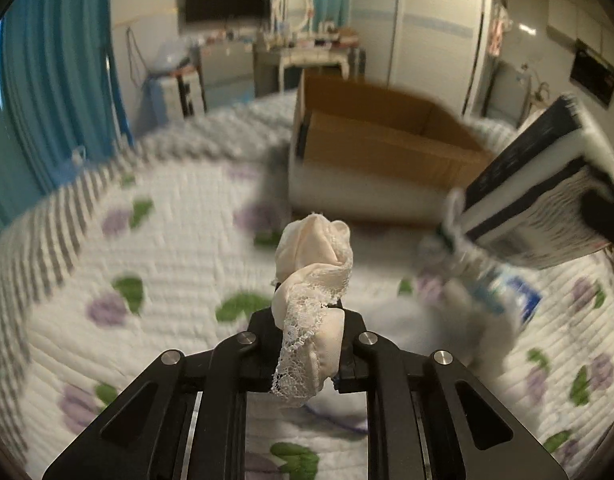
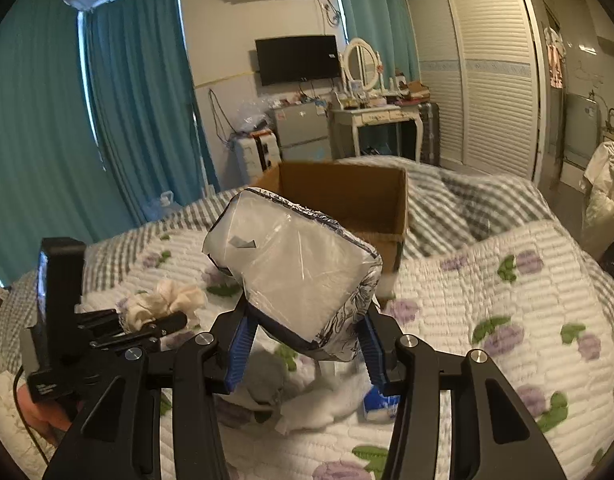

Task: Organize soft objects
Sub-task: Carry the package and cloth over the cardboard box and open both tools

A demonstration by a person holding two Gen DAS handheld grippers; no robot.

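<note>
My left gripper (image 1: 307, 316) is shut on a cream lace-trimmed cloth (image 1: 313, 264) and holds it above the bed; the cloth also shows bunched in that gripper in the right wrist view (image 2: 163, 300). My right gripper (image 2: 303, 328) is shut on a plastic-wrapped white pack with a dark floral edge (image 2: 295, 268), lifted above the bed; the pack shows at the right in the left wrist view (image 1: 547, 196). An open cardboard box (image 1: 387, 148) stands on the bed beyond both grippers and shows in the right wrist view (image 2: 347, 196) too.
A quilted floral bedspread (image 1: 107, 280) covers the bed. A pile of soft white and grey items with a blue-white pack (image 2: 379, 404) lies below my right gripper. A dressing table (image 2: 379, 120), TV and wardrobe stand beyond the bed.
</note>
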